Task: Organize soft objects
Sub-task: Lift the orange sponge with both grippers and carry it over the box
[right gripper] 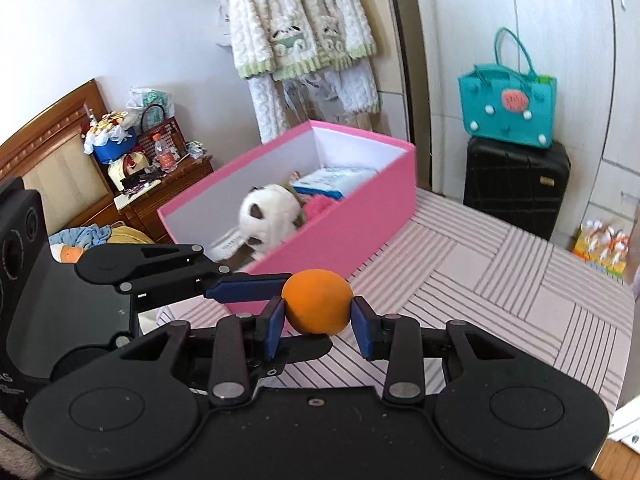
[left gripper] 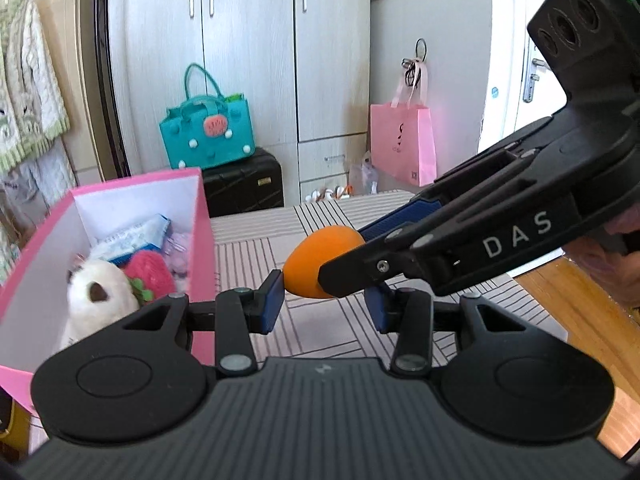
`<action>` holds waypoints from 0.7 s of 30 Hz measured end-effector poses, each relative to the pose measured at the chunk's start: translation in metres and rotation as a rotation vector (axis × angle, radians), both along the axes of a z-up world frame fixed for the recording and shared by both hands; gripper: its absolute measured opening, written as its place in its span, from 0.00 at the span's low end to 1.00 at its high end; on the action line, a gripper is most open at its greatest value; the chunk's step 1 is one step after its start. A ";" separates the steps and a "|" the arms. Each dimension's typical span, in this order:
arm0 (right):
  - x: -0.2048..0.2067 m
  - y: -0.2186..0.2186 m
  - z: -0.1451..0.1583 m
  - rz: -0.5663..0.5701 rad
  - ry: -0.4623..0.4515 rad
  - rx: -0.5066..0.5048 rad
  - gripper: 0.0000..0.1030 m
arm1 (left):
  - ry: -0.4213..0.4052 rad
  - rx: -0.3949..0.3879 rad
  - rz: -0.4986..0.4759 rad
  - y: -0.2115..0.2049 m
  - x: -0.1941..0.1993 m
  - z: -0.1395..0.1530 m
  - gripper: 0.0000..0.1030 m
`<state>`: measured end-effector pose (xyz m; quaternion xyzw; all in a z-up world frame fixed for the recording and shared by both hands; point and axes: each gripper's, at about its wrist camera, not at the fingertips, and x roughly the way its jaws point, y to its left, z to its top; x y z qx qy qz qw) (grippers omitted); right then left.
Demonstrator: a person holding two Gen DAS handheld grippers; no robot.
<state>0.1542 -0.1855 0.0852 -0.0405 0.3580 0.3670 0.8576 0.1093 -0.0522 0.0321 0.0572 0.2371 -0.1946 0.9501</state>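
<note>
In the left wrist view, the left gripper (left gripper: pixel 322 307) is hanging part-open over the striped counter (left gripper: pixel 320 216), its blue fingers (left gripper: pixel 273 303) standing apart with nothing pressed between them. The left finger's tip is sitting right at the edge of the orange ball (left gripper: pixel 320 262), though I cannot tell whether it is touching. The right gripper (left gripper: pixel 352 258) is reaching in from 3 o'clock and clamping that ball. The ball is looking smooth, matte and slightly egg-shaped, likely foam. At 9 o'clock the pink box (left gripper: pixel 202 236), stiff card with white inner walls, is holding a fluffy white plush (left gripper: pixel 100 296), a fuzzy pink strawberry (left gripper: pixel 150 274) and a blue-and-white packet (left gripper: pixel 136 236).

In the right wrist view, the right gripper (right gripper: pixel 318 318) is pinching the orange ball (right gripper: pixel 318 306) between its two blue fingers (right gripper: pixel 276 326), one on either side, held up off the counter (right gripper: pixel 500 264). The left gripper (right gripper: pixel 256 290) is coming in from 9 o'clock, one blue finger lying against the ball's left side. The pink box (right gripper: pixel 360 216) is lying at 12 o'clock just beyond the ball, open-topped.

Judging by this, the carry step is under way: the ball is heading for the box. The next move is calling for lifting it over the near wall and releasing above the free space beside the plush, with a light squeeze since the ball seems yielding.
</note>
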 end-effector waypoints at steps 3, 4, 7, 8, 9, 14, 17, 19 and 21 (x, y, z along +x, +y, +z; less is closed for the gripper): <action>-0.007 0.011 0.010 0.015 -0.030 0.002 0.41 | -0.031 0.014 -0.006 0.009 -0.005 0.009 0.41; -0.008 0.014 0.012 0.019 -0.037 0.004 0.41 | -0.038 0.017 -0.008 0.013 -0.007 0.011 0.41; -0.011 0.026 0.020 0.033 -0.054 0.011 0.41 | -0.048 0.019 -0.015 0.028 -0.010 0.020 0.41; -0.011 0.031 0.022 0.038 -0.059 0.011 0.41 | -0.053 0.023 -0.021 0.033 -0.011 0.022 0.41; -0.010 0.035 0.024 0.043 -0.064 0.011 0.41 | -0.055 0.026 -0.025 0.038 -0.011 0.025 0.41; -0.007 0.056 0.032 0.067 -0.076 0.017 0.41 | -0.063 0.025 -0.025 0.059 -0.011 0.033 0.41; -0.001 0.067 0.034 0.084 -0.072 0.031 0.41 | -0.071 0.037 -0.019 0.072 -0.011 0.036 0.41; 0.002 0.075 0.035 0.096 -0.070 0.043 0.41 | -0.076 0.040 -0.013 0.080 -0.010 0.038 0.41; 0.006 0.082 0.037 0.112 -0.074 0.049 0.41 | -0.078 0.044 -0.005 0.088 -0.008 0.041 0.41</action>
